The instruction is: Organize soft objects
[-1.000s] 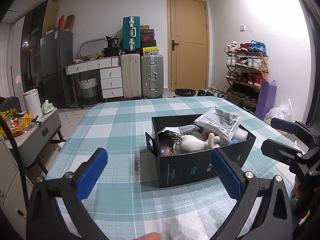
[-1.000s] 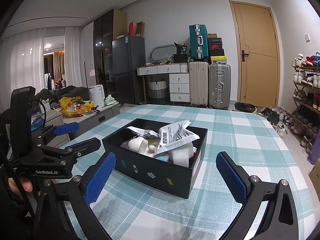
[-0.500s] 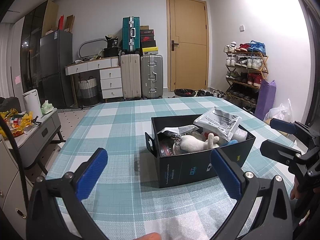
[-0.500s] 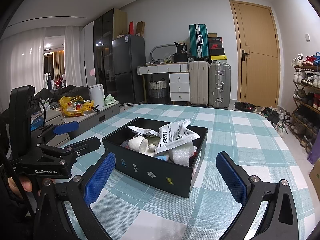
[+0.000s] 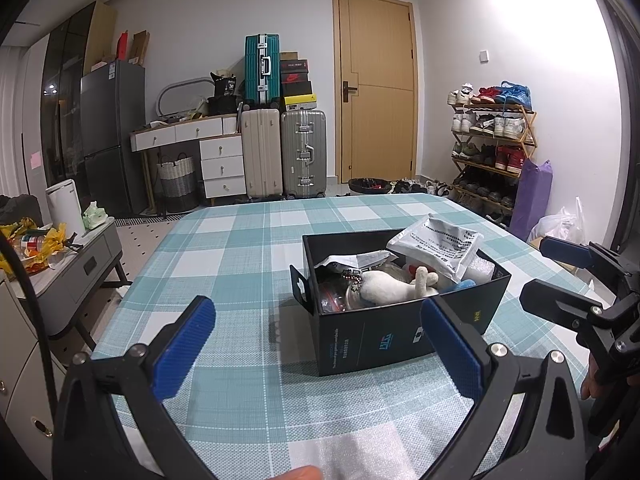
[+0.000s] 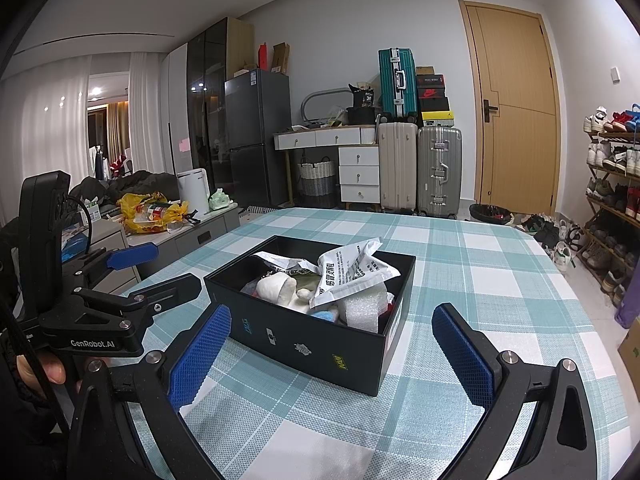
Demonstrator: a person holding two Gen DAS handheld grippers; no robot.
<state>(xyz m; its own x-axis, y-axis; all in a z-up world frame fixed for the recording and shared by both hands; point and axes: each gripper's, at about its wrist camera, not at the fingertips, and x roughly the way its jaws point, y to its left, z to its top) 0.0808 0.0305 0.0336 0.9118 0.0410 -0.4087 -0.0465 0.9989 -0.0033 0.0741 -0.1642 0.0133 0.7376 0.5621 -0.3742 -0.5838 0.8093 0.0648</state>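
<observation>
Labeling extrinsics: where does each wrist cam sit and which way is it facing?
Left wrist: on the left claw, left of the black box, facing the door; right claw and a fingertip show.
Right wrist: on the right claw, right of the box, facing the fridge; left claw and holding hand show.
Shared: box, white plush toy, checked tablecloth, suitcases.
</observation>
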